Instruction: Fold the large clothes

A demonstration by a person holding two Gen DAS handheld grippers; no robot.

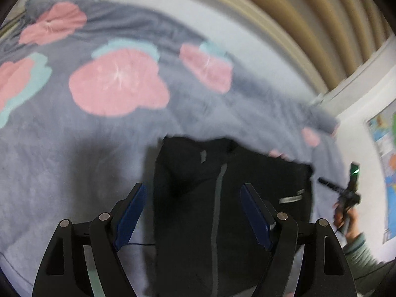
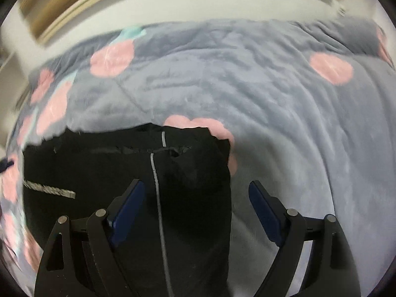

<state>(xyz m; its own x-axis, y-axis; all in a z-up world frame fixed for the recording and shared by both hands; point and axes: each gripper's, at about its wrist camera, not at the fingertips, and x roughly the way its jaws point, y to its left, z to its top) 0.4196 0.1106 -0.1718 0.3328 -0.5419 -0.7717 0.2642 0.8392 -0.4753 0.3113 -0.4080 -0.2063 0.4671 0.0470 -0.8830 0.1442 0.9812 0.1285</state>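
Observation:
A black garment (image 1: 222,198) with a thin grey stripe lies folded on a grey blanket (image 1: 74,148) with pink flowers. My left gripper (image 1: 193,210) is open above the garment's left part, its blue pads (image 1: 131,215) apart and holding nothing. In the right wrist view the same black garment (image 2: 123,185) lies at lower left. My right gripper (image 2: 195,212) is open over the garment's right edge, empty. The right gripper also shows in the left wrist view (image 1: 349,195), held by a hand at far right.
The grey flowered blanket (image 2: 272,111) covers the whole bed. A white wall and beige curtain (image 1: 309,12) stand behind it. A colourful map poster (image 1: 386,148) hangs on the right wall.

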